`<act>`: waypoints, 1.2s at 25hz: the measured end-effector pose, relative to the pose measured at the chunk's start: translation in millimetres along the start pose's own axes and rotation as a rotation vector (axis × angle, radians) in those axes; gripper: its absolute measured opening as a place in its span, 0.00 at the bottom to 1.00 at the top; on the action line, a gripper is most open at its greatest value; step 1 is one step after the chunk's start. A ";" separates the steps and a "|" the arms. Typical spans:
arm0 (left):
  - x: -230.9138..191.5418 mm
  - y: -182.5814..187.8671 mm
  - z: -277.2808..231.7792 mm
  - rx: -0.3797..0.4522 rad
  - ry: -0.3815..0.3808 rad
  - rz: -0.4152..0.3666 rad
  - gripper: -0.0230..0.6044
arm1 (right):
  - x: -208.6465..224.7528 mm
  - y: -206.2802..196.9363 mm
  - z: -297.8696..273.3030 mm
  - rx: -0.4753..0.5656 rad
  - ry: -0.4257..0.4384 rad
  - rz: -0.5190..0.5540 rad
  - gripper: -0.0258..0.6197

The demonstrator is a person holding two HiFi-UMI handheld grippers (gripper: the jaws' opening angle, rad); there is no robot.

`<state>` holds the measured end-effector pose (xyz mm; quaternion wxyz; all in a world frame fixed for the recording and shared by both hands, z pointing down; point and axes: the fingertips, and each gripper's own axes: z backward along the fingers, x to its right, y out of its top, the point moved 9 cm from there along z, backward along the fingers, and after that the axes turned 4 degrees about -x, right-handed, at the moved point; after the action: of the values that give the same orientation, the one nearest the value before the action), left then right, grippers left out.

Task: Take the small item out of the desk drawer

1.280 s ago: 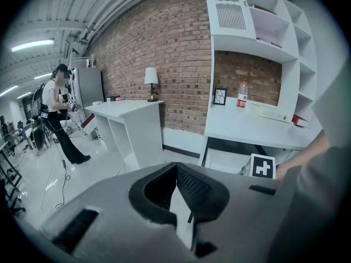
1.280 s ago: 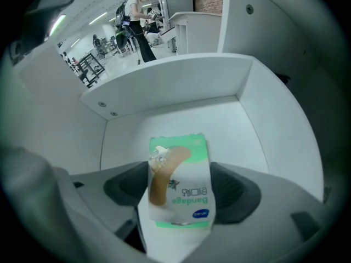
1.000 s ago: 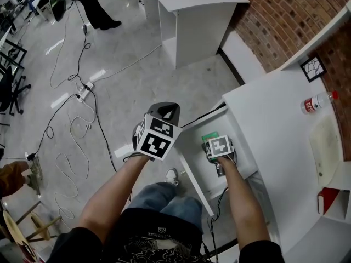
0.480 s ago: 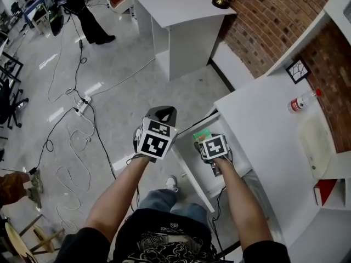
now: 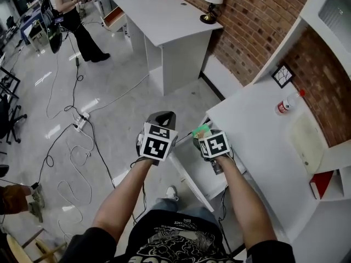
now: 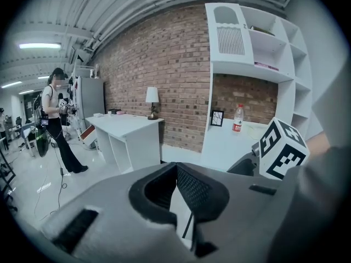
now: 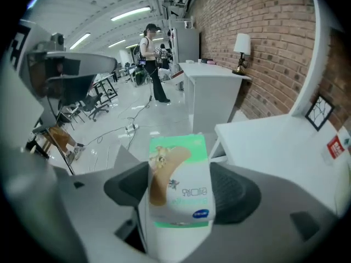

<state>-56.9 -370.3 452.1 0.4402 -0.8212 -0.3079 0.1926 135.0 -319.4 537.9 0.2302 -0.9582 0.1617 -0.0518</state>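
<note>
My right gripper (image 5: 204, 137) is shut on a small green and white box (image 5: 201, 131), held above the open white drawer (image 5: 193, 167) at the desk's (image 5: 258, 130) left side. In the right gripper view the box (image 7: 180, 171) stands upright between the two dark pads (image 7: 237, 197), printed face toward the camera. My left gripper (image 5: 163, 118) hovers to the left of the drawer, over the floor, holding nothing. In the left gripper view its pads (image 6: 193, 188) meet at the tips.
On the desk stand a water bottle (image 5: 287, 103), a small picture frame (image 5: 282, 75) and a pale tray (image 5: 307, 141). A second white desk (image 5: 164, 21) with a lamp (image 5: 211, 1) stands farther off. Cables and a power strip (image 5: 82, 119) lie on the floor. A person (image 5: 68, 10) stands beyond.
The right gripper has lifted the box up out of the drawer. The left gripper has risen too. The head view has tipped up toward the far desk.
</note>
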 end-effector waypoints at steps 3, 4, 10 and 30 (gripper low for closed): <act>4.5 7.4 3.3 0.000 -0.001 -0.007 0.04 | 3.7 11.8 18.9 0.045 -0.006 -0.002 0.58; 6.0 11.3 4.7 0.000 0.001 -0.010 0.04 | 5.9 15.6 25.4 0.061 -0.009 -0.005 0.58; 19.4 30.3 10.1 0.027 0.026 -0.028 0.04 | 22.9 28.5 65.4 0.188 -0.009 -0.058 0.58; 99.7 90.8 54.5 0.141 0.247 0.012 0.04 | 79.9 53.3 200.3 0.619 0.053 0.046 0.58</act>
<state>15.0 -308.5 341.8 0.5304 -0.8074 -0.2322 0.1138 229.9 -305.9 337.4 0.5079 -0.8369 0.1660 -0.1185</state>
